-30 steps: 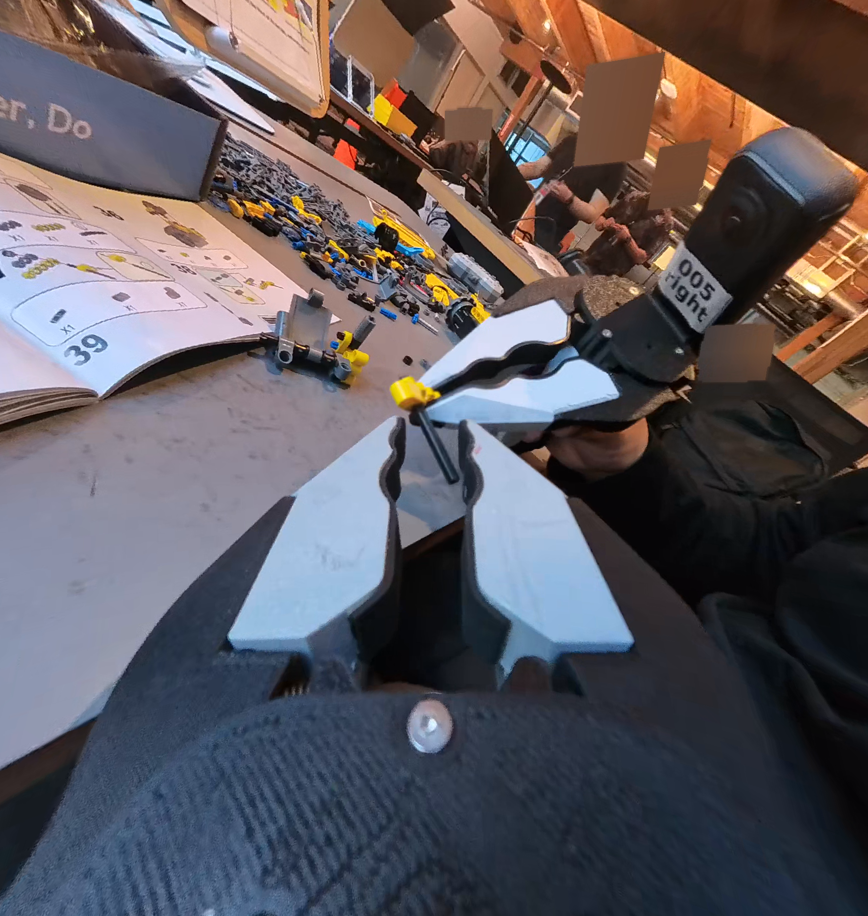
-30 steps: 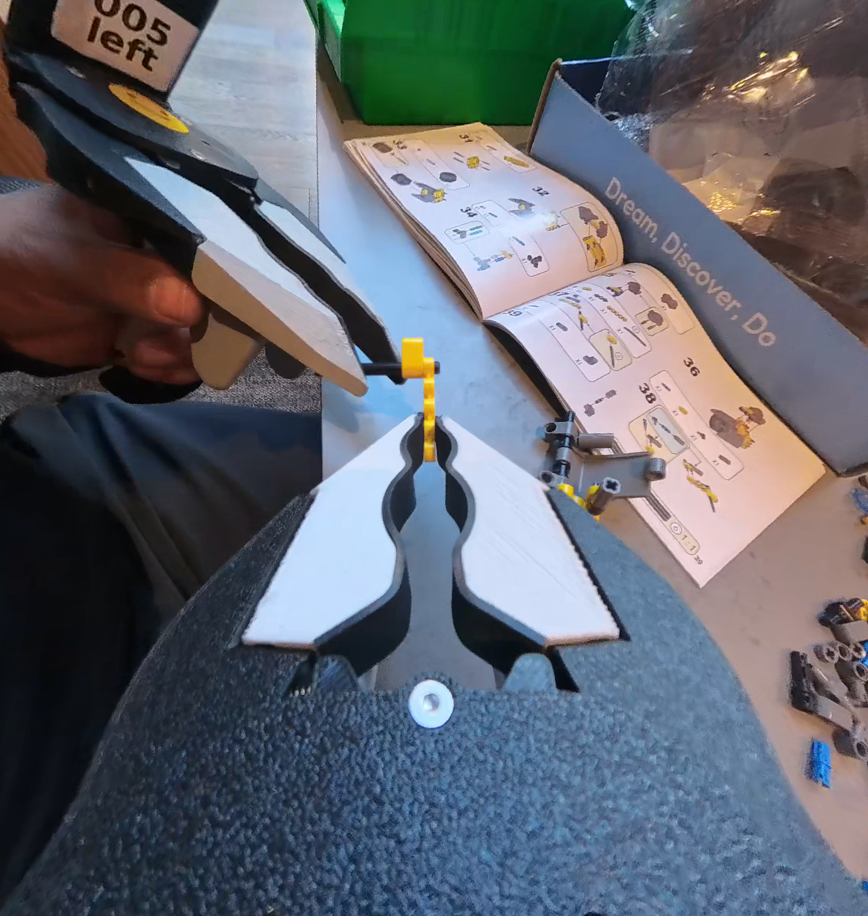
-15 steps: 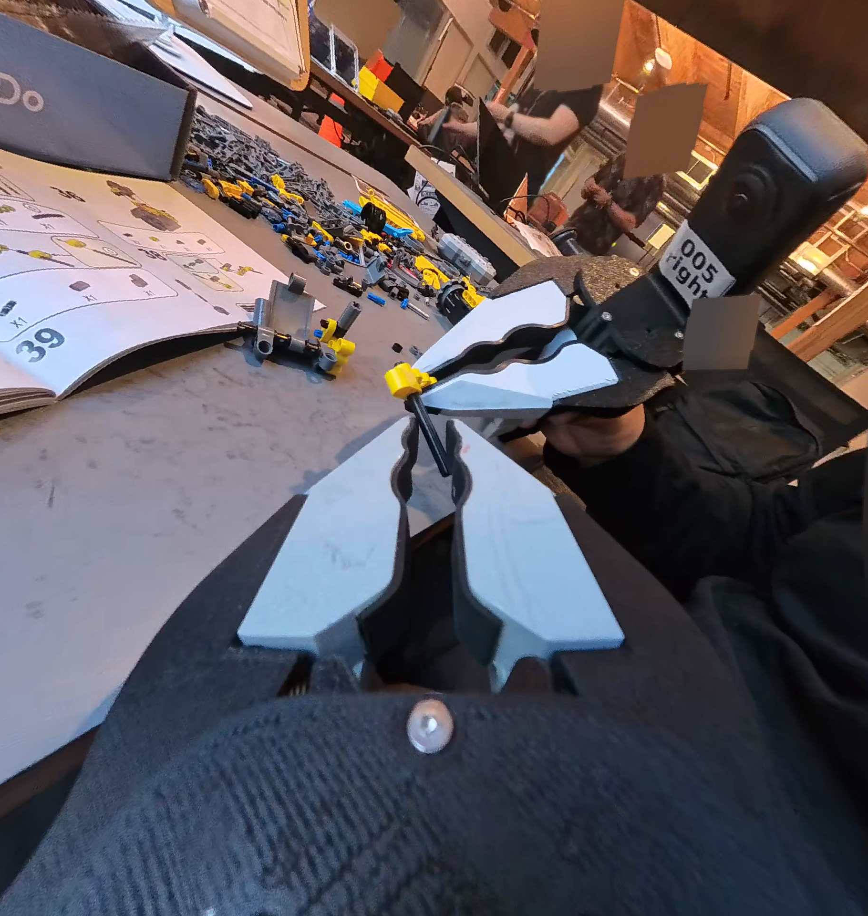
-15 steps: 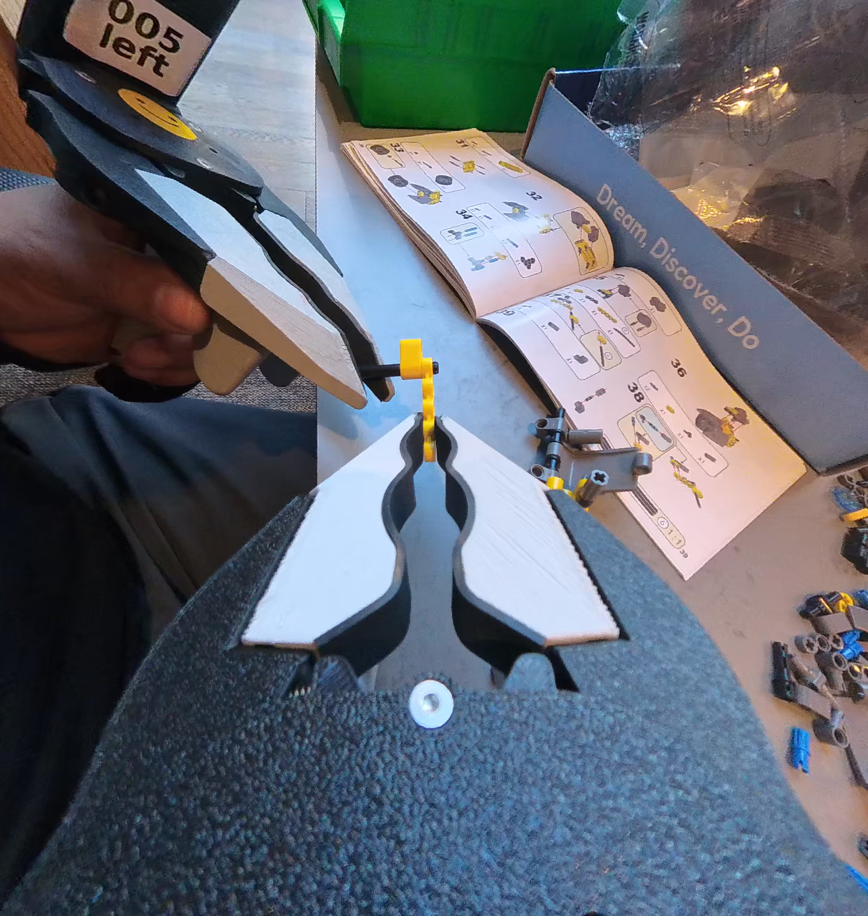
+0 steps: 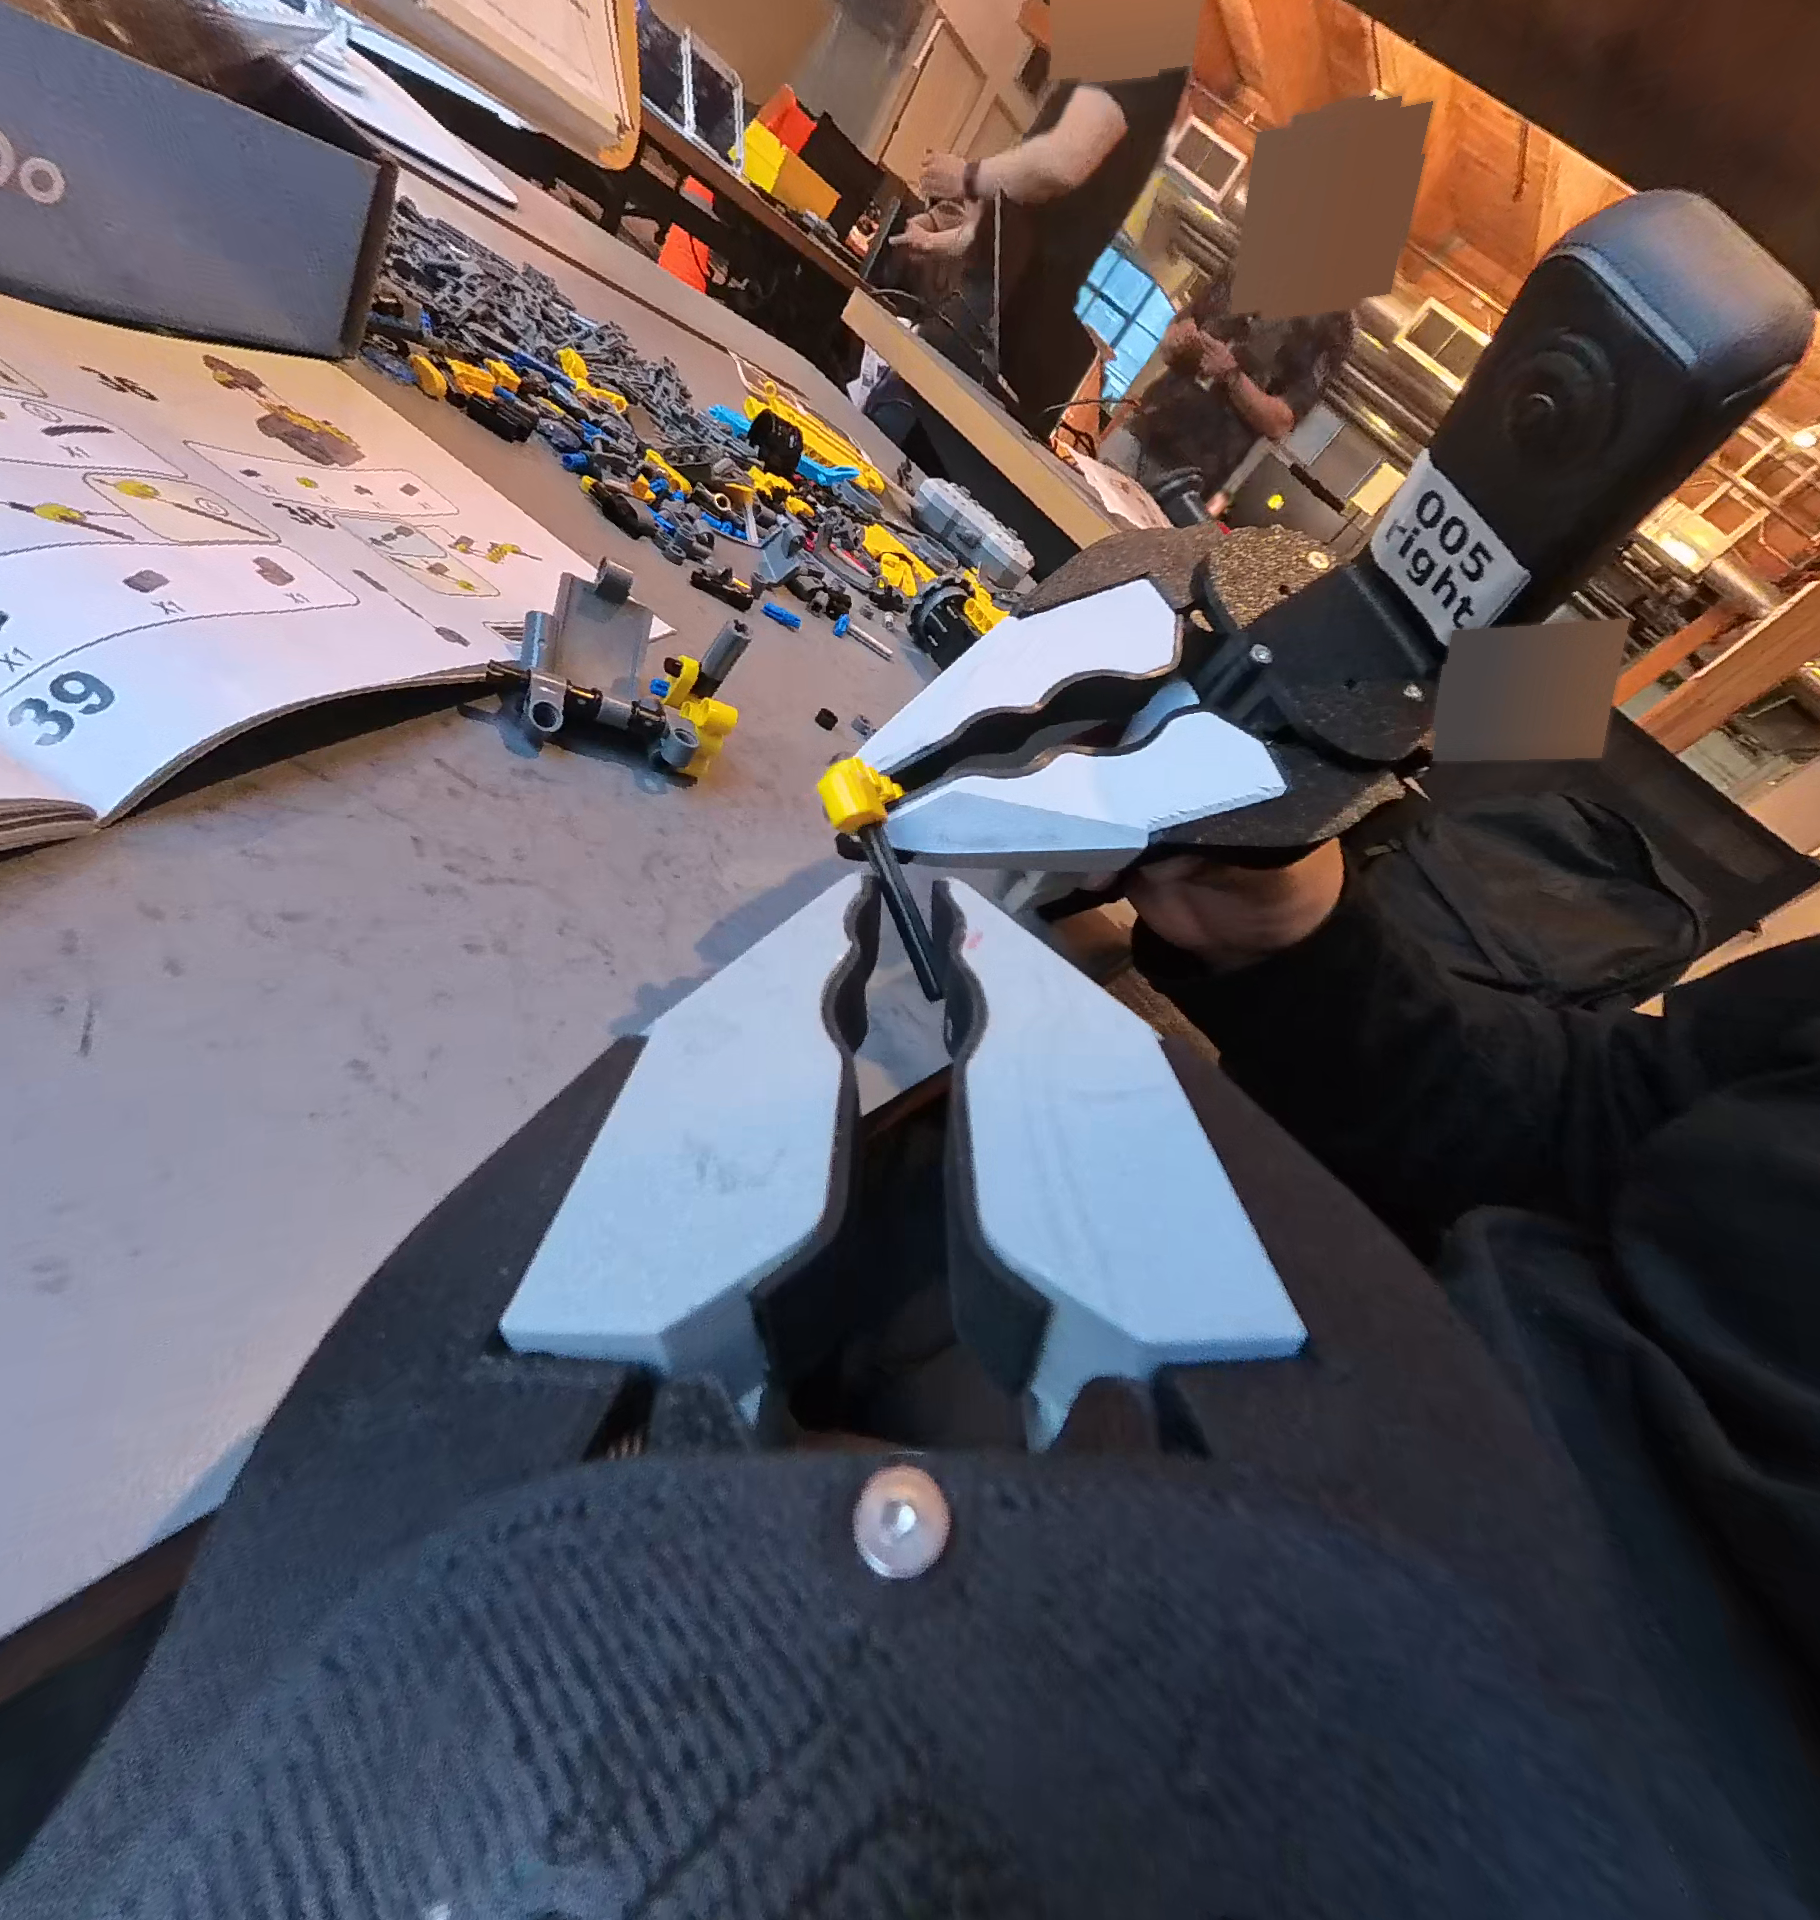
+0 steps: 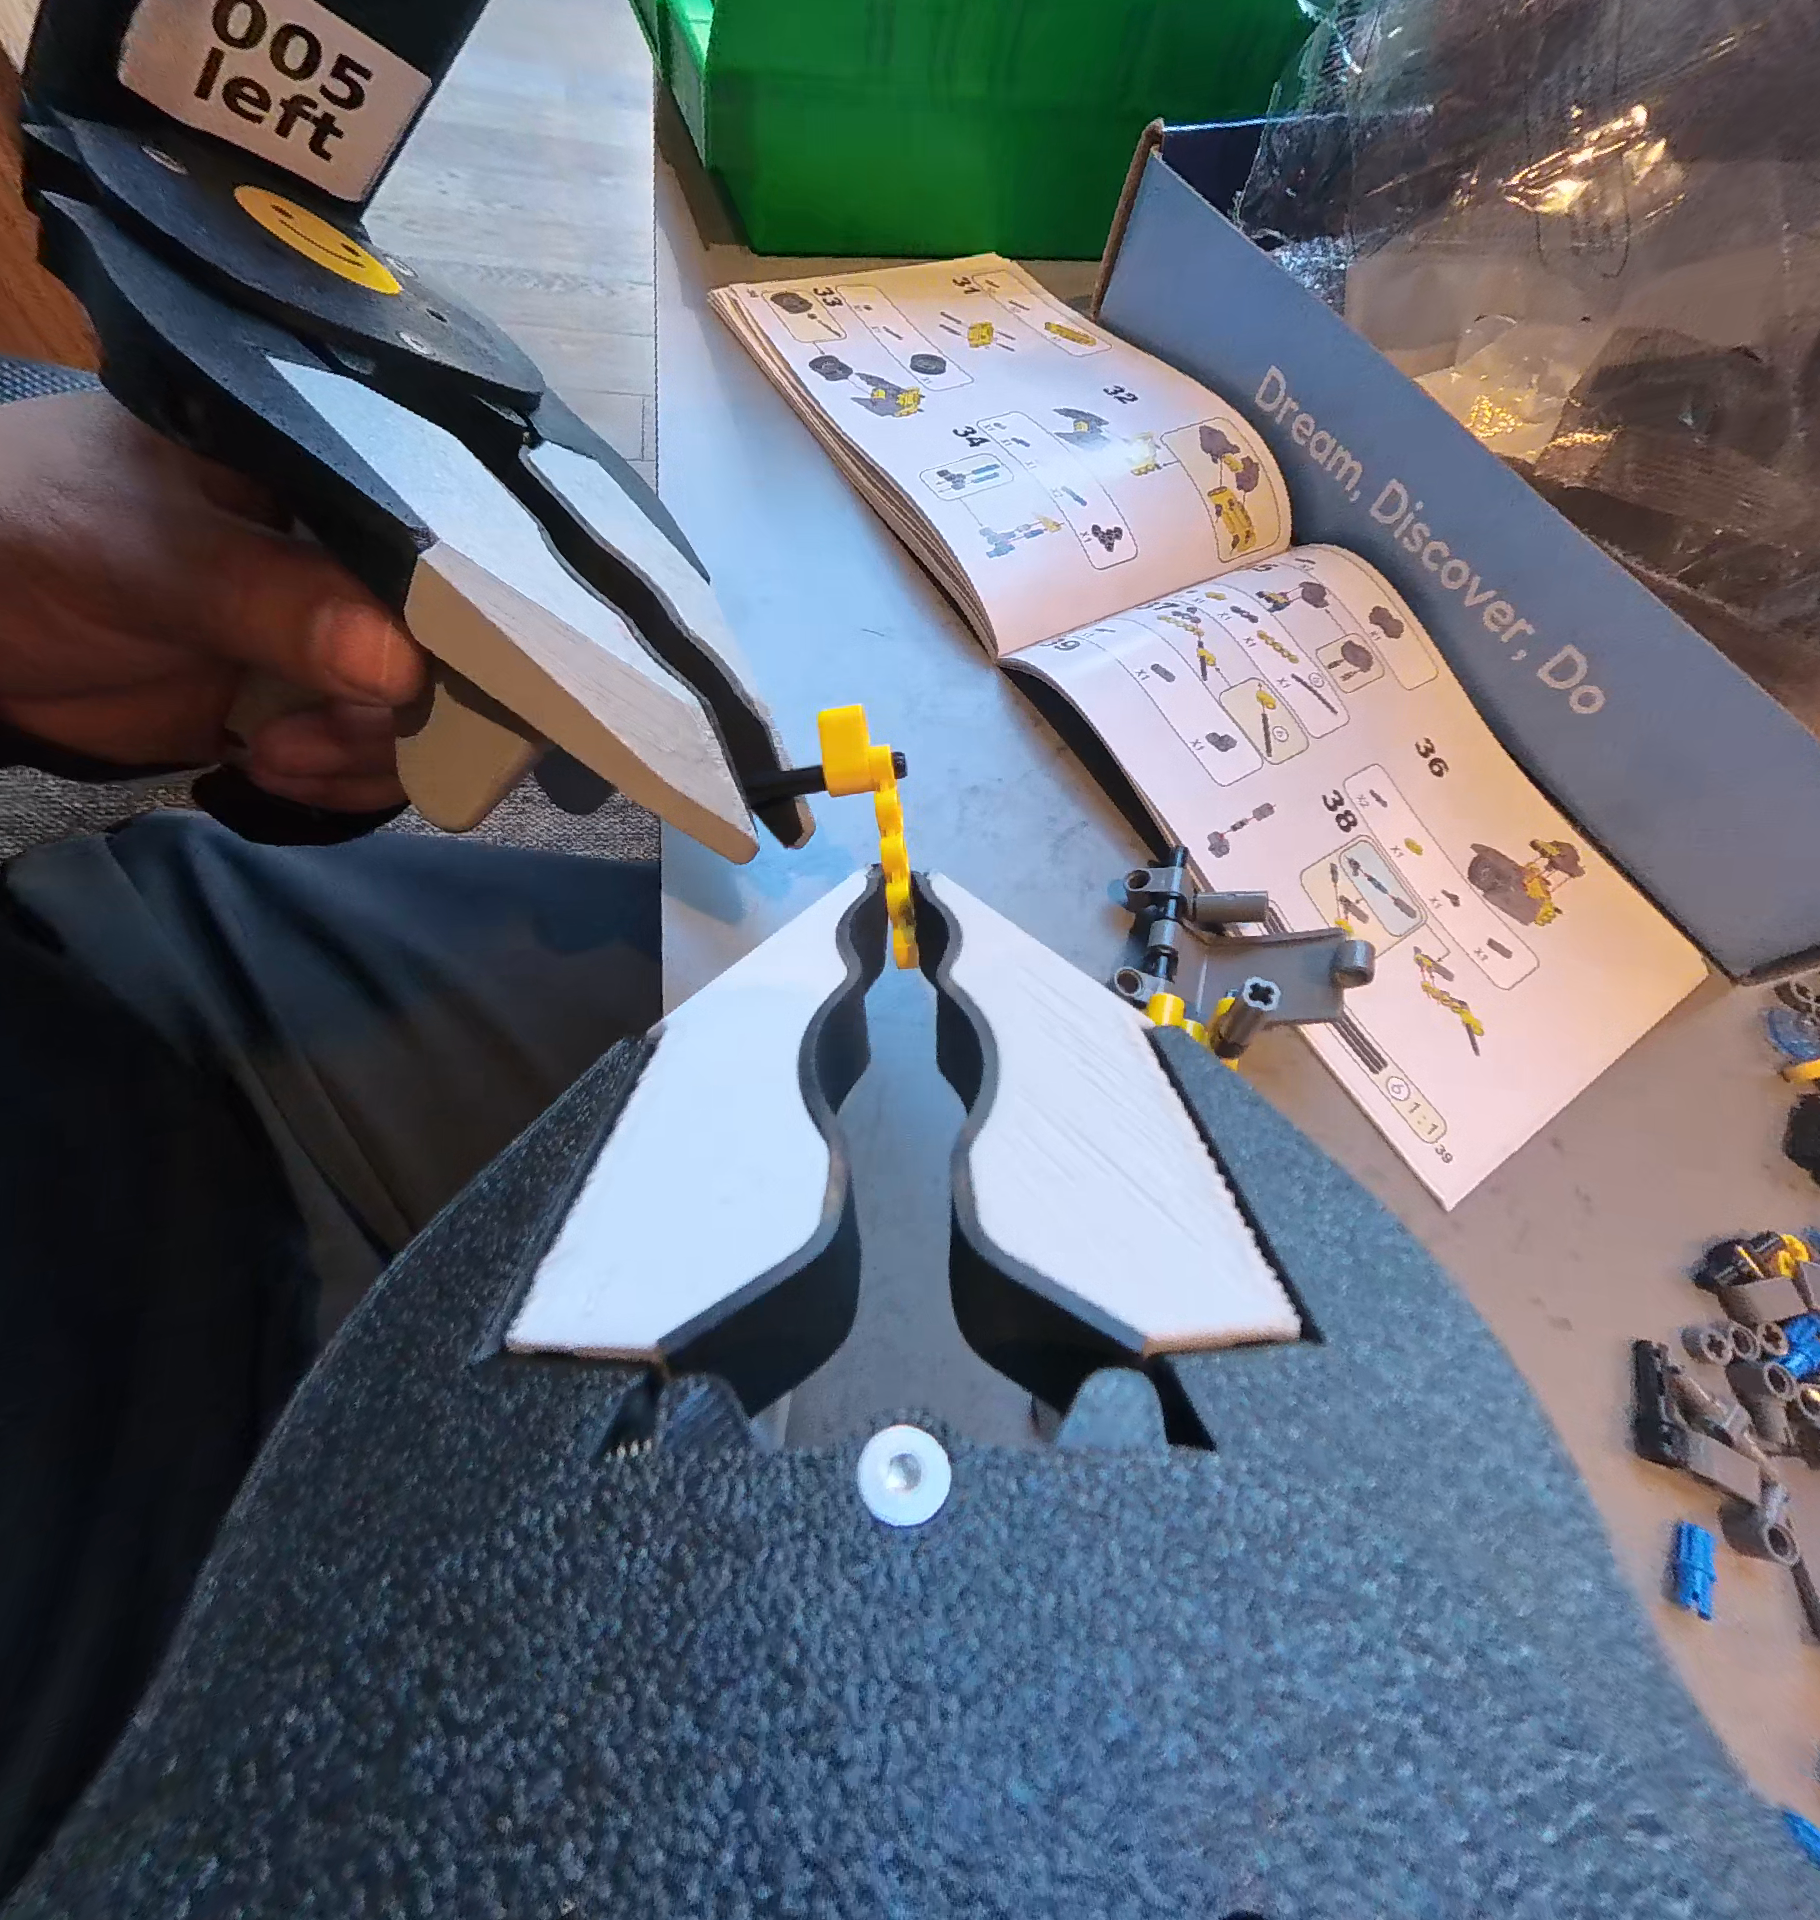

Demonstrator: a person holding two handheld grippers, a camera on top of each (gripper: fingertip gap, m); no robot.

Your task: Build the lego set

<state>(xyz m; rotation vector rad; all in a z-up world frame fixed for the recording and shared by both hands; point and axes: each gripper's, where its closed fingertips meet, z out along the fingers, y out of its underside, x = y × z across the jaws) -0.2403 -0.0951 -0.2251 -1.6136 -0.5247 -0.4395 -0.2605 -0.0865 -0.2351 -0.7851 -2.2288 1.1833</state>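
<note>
My left gripper (image 5: 901,909) is shut on a thin black axle (image 5: 908,925) that sticks up from its fingertips. My right gripper (image 6: 901,883) is shut on a thin yellow beam (image 6: 893,873) with a round yellow connector at its top. The axle passes through that connector (image 5: 852,795). The two grippers meet at right angles just above the near edge of the grey table (image 5: 262,1039). The right gripper also shows in the left wrist view (image 5: 880,795), and the left gripper in the right wrist view (image 6: 781,831). A hand holds each gripper.
A small grey assembly (image 6: 1228,956) with yellow and black bits lies at the corner of an open instruction booklet (image 6: 1249,727). A dark blue box (image 6: 1508,582) stands behind it, with a green bin (image 6: 937,114) beyond. Several loose pieces (image 5: 677,447) are spread farther along. People stand at benches behind (image 5: 1072,208). My left and right fingertips are right by each other.
The yellow connector has come closer to the left gripper's fingertips along the axle. Both grippers have shifted slightly and keep their grip.
</note>
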